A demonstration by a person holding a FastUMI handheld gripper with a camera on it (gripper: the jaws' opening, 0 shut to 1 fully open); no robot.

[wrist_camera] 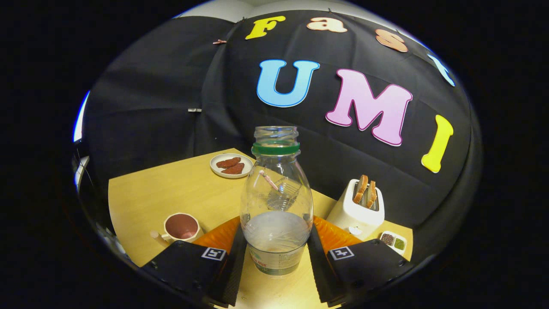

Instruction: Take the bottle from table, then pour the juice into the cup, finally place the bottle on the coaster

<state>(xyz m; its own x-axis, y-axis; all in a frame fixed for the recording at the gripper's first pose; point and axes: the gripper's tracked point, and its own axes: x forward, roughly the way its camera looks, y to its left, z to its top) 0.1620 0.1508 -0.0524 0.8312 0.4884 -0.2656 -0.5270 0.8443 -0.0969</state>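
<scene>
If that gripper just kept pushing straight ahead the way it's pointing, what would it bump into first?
The clear plastic bottle with the green neck ring: it already stands between the gripper fingers, which appear to press its sides. Pushed on, the bottle would likely head toward the black cloth wall, though depth is hard to judge.

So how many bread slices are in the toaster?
2: both bread slices stand side by side in the toaster, beyond the gripper, whose fingers grip the bottle.
</scene>
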